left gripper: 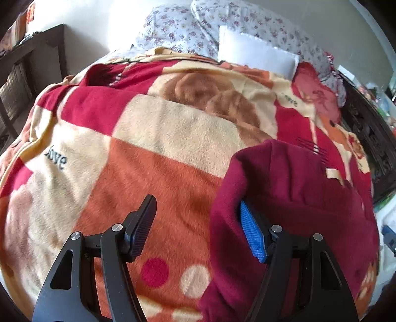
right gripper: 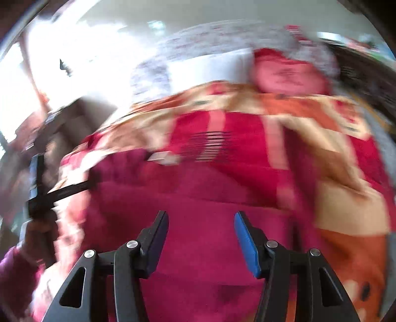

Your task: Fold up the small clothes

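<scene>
A dark maroon fleece garment (left gripper: 292, 198) lies on the patterned blanket (left gripper: 158, 138), at the right of the left wrist view. My left gripper (left gripper: 198, 210) is open, low over the blanket at the garment's left edge; its blue right pad (left gripper: 252, 232) is tucked against the garment's fold, and the black left finger (left gripper: 143, 223) is over bare blanket. In the blurred right wrist view the garment (right gripper: 198, 198) fills the middle. My right gripper (right gripper: 201, 223) is open just above it, holding nothing. The left gripper (right gripper: 37, 183) shows at that view's left edge.
The red, orange and cream blanket covers a bed. Floral pillows (left gripper: 222, 22) and a white pillow (left gripper: 257, 52) lie at the far end. A dark wooden shelf (left gripper: 29, 64) stands at the left and dark carved furniture (left gripper: 371, 138) at the right.
</scene>
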A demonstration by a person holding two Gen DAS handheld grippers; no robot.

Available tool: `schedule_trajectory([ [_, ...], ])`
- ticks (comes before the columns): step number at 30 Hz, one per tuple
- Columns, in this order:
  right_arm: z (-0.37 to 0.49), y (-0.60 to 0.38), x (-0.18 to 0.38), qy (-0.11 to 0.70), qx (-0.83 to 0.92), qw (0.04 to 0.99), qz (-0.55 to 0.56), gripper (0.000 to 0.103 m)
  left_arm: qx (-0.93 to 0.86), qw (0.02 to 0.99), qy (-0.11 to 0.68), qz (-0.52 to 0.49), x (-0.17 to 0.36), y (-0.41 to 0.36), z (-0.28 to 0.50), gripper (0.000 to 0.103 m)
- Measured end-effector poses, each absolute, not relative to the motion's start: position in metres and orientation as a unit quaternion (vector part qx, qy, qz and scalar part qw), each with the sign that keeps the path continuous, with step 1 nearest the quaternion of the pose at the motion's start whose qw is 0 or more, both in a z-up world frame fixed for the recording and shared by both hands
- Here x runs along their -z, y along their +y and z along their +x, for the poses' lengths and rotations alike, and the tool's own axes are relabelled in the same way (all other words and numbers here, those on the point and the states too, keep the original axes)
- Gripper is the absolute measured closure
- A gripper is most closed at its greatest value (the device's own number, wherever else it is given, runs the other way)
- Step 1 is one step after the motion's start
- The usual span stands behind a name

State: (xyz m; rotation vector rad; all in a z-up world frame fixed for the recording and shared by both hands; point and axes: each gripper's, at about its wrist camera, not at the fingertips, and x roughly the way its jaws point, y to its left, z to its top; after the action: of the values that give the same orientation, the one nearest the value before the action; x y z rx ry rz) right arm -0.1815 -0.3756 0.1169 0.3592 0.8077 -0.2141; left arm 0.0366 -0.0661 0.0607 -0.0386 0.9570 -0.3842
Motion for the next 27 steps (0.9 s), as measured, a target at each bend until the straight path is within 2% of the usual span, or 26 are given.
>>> schedule_trajectory([
  [6,-0.089,-0.303,-0.115,0.413,-0.036,0.9,0.135,0.05,0.251,0.853,0.457,-0.001,-0.065,-0.037,-0.021,0.035],
  [13,0.022,-0.237,-0.086,0.458,-0.117,0.875,0.1,0.05,0.273,0.811,0.517,0.012,-0.026,-0.008,-0.083,0.035],
  [18,0.074,-0.21,-0.048,0.512,-0.124,0.848,0.064,0.05,0.272,0.827,0.49,0.039,-0.024,-0.012,-0.102,0.035],
  [19,0.079,-0.208,-0.043,0.514,-0.117,0.848,0.051,0.055,0.274,0.827,0.489,0.037,-0.024,-0.013,-0.101,0.035],
  [20,0.081,-0.206,-0.041,0.514,-0.108,0.85,0.042,0.073,0.275,0.827,0.489,0.028,-0.025,-0.012,-0.1,0.035],
  [22,0.085,-0.206,-0.043,0.511,-0.098,0.853,0.044,0.092,0.277,0.826,0.491,0.011,-0.025,-0.009,-0.097,0.035],
  [27,0.098,-0.215,-0.059,0.488,-0.109,0.862,0.083,0.095,0.27,0.831,0.485,-0.014,-0.032,0.003,-0.087,0.035],
])
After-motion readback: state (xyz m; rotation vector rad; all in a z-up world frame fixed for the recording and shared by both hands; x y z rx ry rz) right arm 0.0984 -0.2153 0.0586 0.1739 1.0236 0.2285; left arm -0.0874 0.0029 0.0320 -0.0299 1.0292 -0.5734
